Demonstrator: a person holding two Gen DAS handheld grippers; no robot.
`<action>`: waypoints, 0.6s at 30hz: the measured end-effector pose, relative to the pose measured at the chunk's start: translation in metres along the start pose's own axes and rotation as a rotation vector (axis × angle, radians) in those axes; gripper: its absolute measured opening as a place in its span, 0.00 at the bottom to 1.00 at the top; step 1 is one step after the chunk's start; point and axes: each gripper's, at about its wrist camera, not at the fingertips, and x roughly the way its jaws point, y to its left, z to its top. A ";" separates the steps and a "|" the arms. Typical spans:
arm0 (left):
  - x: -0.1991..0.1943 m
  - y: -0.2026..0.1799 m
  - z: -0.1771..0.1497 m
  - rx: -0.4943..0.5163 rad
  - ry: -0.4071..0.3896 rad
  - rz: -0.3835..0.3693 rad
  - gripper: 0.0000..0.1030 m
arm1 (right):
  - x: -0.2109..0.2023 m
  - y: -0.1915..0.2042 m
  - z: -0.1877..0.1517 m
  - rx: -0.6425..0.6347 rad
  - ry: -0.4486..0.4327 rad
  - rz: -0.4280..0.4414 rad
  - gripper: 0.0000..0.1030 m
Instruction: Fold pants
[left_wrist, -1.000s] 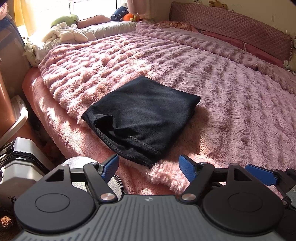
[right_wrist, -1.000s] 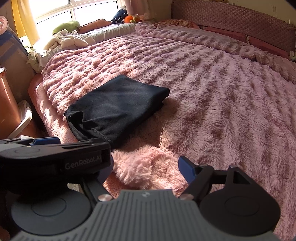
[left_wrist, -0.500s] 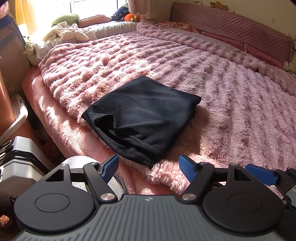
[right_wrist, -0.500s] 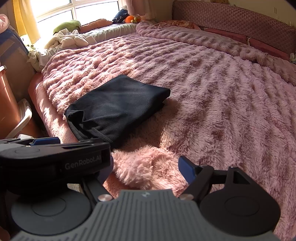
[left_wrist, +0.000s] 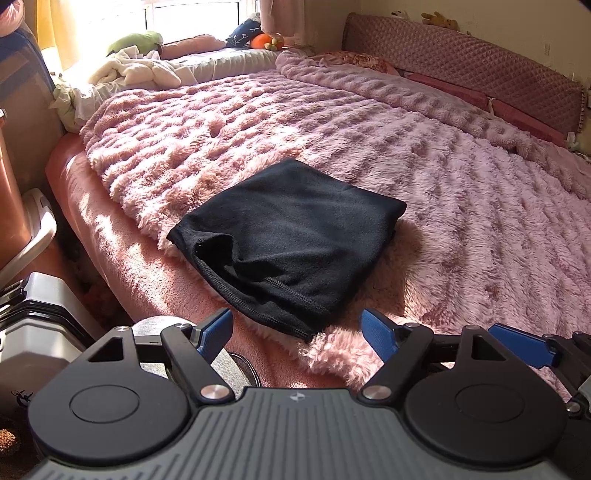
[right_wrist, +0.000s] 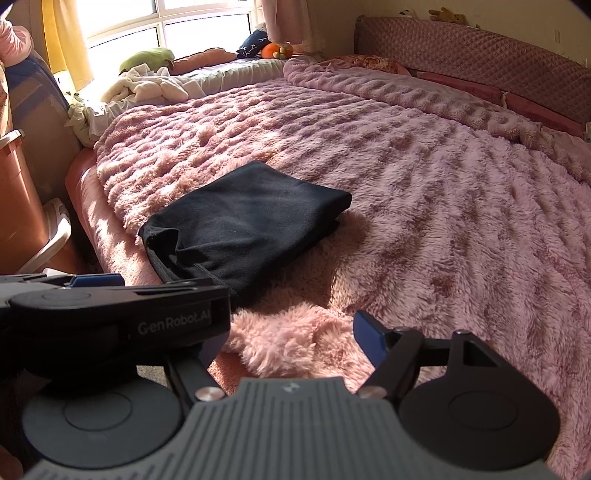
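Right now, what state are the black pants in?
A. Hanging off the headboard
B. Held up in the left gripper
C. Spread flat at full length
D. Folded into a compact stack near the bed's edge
D: the black pants lie as a folded stack on the pink blanket, with the left gripper and right gripper both open and empty.

Pants (left_wrist: 291, 236) are plain black with matching black stitching on the hems. The fuzzy blanket (left_wrist: 424, 155) is pink with a ribbed, wavy texture, over a salmon-pink bed edge (left_wrist: 122, 251). Headboard (left_wrist: 461, 62) is dusty rose, diamond quilted. Both the left gripper (left_wrist: 297, 334) and the right gripper (right_wrist: 291, 332) are black with blue pads (left_wrist: 376, 334). Curtain (right_wrist: 61, 40) is yellow.
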 end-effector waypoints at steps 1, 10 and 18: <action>0.000 0.001 0.000 -0.008 -0.001 -0.002 0.90 | -0.001 0.001 0.000 -0.006 -0.004 0.000 0.68; 0.000 0.001 -0.002 -0.010 -0.014 -0.004 0.87 | -0.001 0.004 0.001 -0.015 -0.007 0.009 0.68; 0.003 0.005 -0.002 -0.026 0.011 -0.014 0.86 | 0.000 0.004 0.001 -0.014 -0.001 0.011 0.68</action>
